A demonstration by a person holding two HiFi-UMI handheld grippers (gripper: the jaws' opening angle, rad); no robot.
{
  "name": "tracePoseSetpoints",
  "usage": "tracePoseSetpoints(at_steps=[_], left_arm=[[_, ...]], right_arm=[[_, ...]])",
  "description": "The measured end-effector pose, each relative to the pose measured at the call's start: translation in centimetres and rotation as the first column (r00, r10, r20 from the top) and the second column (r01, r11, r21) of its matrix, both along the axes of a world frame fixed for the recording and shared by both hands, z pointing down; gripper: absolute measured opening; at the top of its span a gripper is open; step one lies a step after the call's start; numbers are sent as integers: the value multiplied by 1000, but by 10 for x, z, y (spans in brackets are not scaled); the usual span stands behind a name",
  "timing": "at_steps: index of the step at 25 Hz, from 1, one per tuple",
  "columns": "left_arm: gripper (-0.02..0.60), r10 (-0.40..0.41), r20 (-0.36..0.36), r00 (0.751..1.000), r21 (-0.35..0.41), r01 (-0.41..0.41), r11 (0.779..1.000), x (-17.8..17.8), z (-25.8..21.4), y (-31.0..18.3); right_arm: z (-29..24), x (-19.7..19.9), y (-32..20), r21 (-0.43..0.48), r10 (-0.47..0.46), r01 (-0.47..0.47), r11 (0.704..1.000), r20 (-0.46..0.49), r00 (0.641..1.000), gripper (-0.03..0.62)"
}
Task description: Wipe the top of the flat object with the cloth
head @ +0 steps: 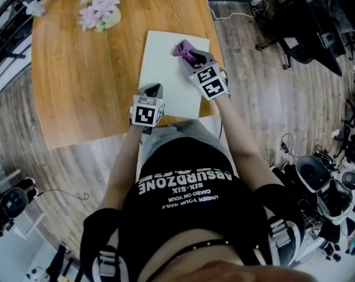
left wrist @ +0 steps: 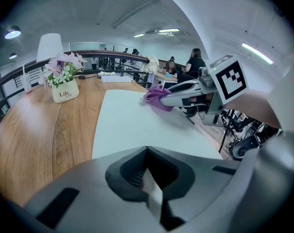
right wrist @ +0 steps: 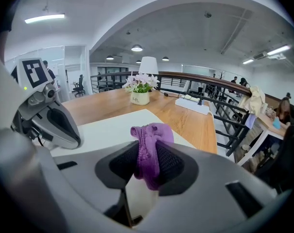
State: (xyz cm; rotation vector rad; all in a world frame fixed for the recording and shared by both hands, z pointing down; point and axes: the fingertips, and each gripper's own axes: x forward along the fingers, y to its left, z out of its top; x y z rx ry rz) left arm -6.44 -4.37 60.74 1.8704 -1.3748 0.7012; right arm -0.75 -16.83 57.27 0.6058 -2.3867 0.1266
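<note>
A pale flat board [head: 165, 78] lies on the wooden table [head: 83, 81] near its right front corner. My right gripper [head: 192, 56] is shut on a crumpled purple cloth [head: 182, 49] and holds it on the board's far right part. In the right gripper view the cloth [right wrist: 151, 140] is bunched between the dark pads and sticks out above them. My left gripper [head: 152, 89] rests at the board's near left part, jaws together with nothing held. The left gripper view looks across the board [left wrist: 132, 125] to the cloth [left wrist: 156, 96] and the right gripper [left wrist: 178, 98].
A pot of pink flowers [head: 101, 10] stands on the far left of the table, with a white lamp [left wrist: 49, 45] behind it. A white power strip [right wrist: 195, 104] lies by the railing. Office chairs [head: 306, 28] and gear stand on the floor to the right.
</note>
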Motion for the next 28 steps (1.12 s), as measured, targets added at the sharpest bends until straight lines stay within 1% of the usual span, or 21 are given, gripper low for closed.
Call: tracePoseSetpoints(at_steps=[9, 13, 16, 20, 25, 28], left_arm=[[12, -4, 13, 1000, 6, 4, 1000, 2, -4, 2], [12, -6, 27, 1000, 13, 6, 1000, 13, -13, 10], [12, -4, 31, 1000, 15, 3, 1000, 13, -14, 10], [12, -4, 35, 999, 23, 4, 1000, 17, -16, 10], [12, -13, 29, 999, 4, 12, 1000, 15, -15, 11], [12, -13, 36, 999, 17, 13, 1000, 15, -17, 8]], right_arm=[[-3, 5, 24, -60, -8, 10, 998, 28, 1000, 120], [-13, 19, 48, -89, -28, 31, 996, 36, 999, 120], [-13, 18, 61, -109, -49, 53, 993, 33, 998, 118], [-14, 21, 79, -118, -75, 79, 990, 32, 997, 120], [-14, 21, 95, -123, -94, 97, 988, 35, 995, 120], [-13, 21, 101, -127, -104, 108, 986, 38, 994, 120]])
